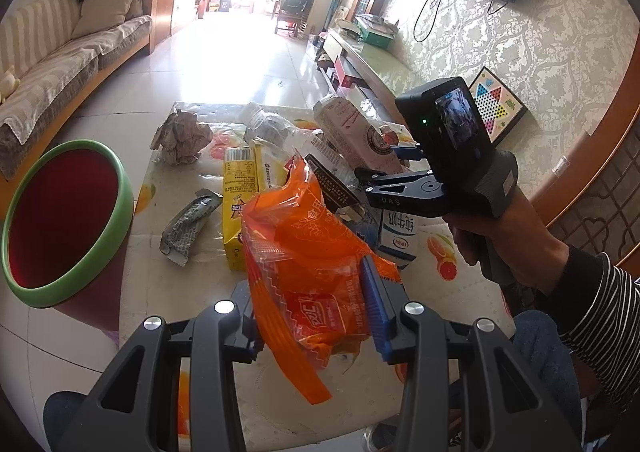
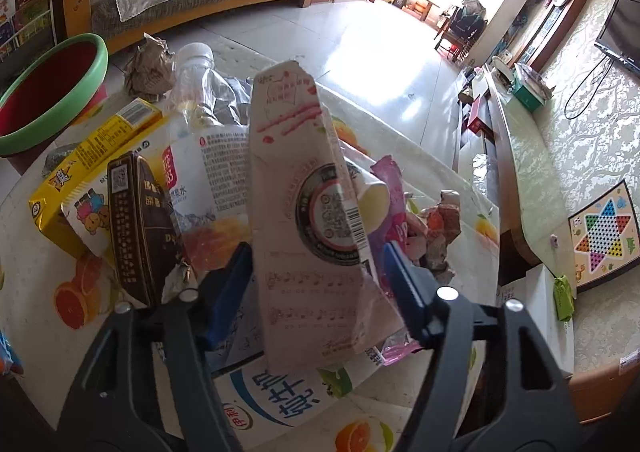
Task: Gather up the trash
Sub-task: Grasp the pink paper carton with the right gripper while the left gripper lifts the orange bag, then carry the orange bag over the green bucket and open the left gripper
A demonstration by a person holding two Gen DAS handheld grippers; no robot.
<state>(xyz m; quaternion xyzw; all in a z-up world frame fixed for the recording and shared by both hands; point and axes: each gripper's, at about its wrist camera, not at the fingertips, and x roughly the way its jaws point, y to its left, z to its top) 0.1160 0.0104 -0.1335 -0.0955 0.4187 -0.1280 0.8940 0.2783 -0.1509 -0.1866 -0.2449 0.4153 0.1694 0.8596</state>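
The left gripper (image 1: 316, 316) clamps the orange wrapper (image 1: 316, 272); the right gripper (image 2: 320, 288), half apart around the pink carton (image 2: 308, 211), should squeeze its middle firmly.

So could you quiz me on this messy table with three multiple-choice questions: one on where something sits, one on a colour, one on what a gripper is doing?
1. Where is the bin in the left wrist view?
A. left of the table
B. on the sofa
C. under the television

2. What colour is the bin's rim?
A. blue
B. green
C. yellow

3. What is the left gripper doing?
A. hanging empty
B. gripping an orange wrapper
C. holding a bottle

Answers:
1 A, it stands off the table's left edge.
2 B, a green ring tops the red inside.
3 B, the wrapper sits pinched between its fingers.
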